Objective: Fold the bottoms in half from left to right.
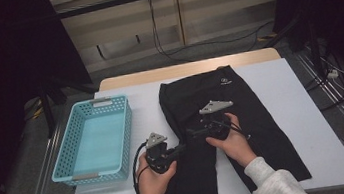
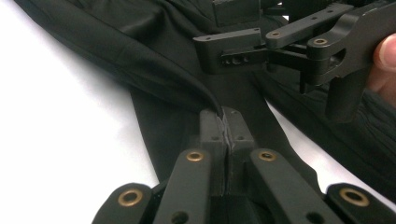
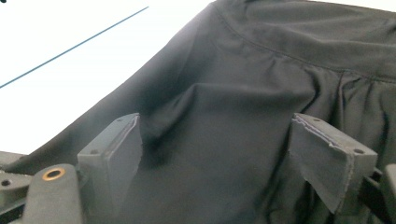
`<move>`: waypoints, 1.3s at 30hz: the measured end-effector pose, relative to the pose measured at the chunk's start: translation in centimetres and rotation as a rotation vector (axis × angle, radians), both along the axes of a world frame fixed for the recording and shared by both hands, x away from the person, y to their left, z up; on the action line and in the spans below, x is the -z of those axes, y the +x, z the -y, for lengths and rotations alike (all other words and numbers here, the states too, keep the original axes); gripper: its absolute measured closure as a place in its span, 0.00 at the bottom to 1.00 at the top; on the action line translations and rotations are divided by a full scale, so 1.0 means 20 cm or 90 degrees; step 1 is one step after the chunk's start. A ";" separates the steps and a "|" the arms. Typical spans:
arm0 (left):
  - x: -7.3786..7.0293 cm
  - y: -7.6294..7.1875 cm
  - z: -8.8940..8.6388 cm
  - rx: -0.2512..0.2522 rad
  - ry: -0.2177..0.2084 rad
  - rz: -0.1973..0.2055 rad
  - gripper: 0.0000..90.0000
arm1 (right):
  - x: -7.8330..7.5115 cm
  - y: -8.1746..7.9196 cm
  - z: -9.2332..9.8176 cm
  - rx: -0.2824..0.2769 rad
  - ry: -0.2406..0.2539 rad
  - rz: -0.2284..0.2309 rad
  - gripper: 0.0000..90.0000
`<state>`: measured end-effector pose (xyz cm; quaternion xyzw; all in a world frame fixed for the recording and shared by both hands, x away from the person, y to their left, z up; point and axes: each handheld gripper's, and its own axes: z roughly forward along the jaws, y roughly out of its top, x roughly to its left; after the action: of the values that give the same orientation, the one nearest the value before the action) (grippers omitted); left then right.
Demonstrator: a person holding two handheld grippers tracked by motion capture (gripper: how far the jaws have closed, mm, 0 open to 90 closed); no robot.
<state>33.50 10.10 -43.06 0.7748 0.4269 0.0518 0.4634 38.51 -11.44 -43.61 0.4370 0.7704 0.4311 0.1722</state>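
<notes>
A pair of black trousers (image 1: 195,94) lies spread on the white table cover (image 1: 291,96), with a small white logo near its far edge. My left gripper (image 1: 182,147) is at the garment's left edge, and in the left gripper view its jaws (image 2: 226,116) are shut on a fold of the black cloth (image 2: 154,51). My right gripper (image 1: 191,133) hovers just right of it over the middle of the trousers, pointing left. In the right gripper view its jaws (image 3: 215,140) stand open, wide apart over the black fabric (image 3: 261,60), with nothing pinched between them. The right gripper (image 2: 233,30) also appears close ahead in the left gripper view.
A light blue plastic basket (image 1: 67,161) stands on the table's left side, with nothing in it. Bare white cover lies to the right of the trousers and along the front edge. Cables run over the floor beyond the table.
</notes>
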 end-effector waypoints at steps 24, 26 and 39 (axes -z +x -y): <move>0.01 0.01 0.03 0.008 -0.006 0.000 0.99 | 0.01 0.10 -0.14 -0.006 0.020 -0.002 0.18; 0.01 0.01 0.04 0.011 -0.005 0.003 0.99 | -0.01 0.11 -0.15 -0.003 0.016 0.003 0.19; 0.01 0.01 0.04 0.010 -0.010 0.011 0.99 | 0.05 0.14 -0.25 -0.044 0.015 -0.050 0.42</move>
<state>33.74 9.21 -43.24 0.7740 0.4168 0.0516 0.4738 41.22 -6.49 -44.56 0.4286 0.7863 0.4282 0.1213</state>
